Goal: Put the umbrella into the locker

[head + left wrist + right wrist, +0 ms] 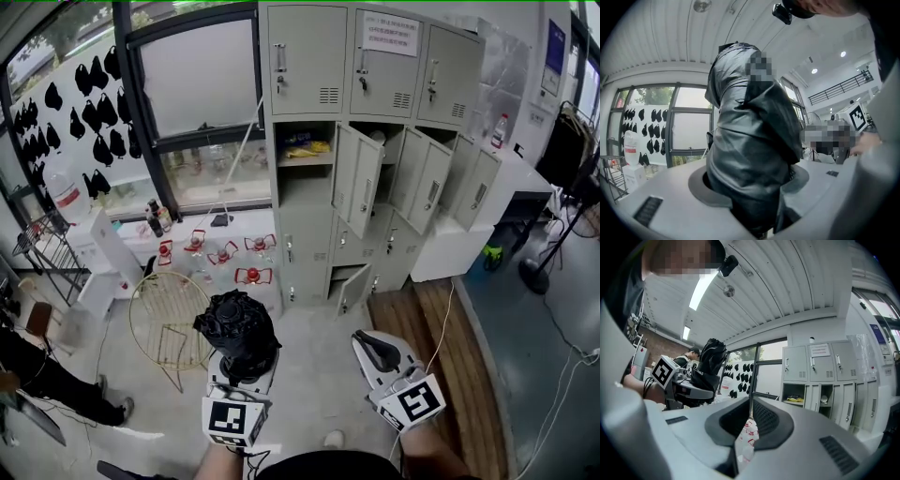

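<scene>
A: Left gripper [246,364]?
B: Clenched on the folded umbrella [236,328], which stands upright.
A: Right gripper [375,349]?
B: Jaws together, empty.
A: Ahead?
B: Bare floor [319,375] to the locker [305,225] at 12 o'clock; door edges [361,178] jut out; wire stool [169,319] at 10.

left gripper [752,185]: jaws clamped against both sides of the umbrella | umbrella [750,126]: black, folded, upright, fills the middle | behind at left: window [691,124], black shapes [635,114] hung beside it, white jug [630,145], wire rack [611,171] | overhead: slatted white ceiling [670,33]
</scene>
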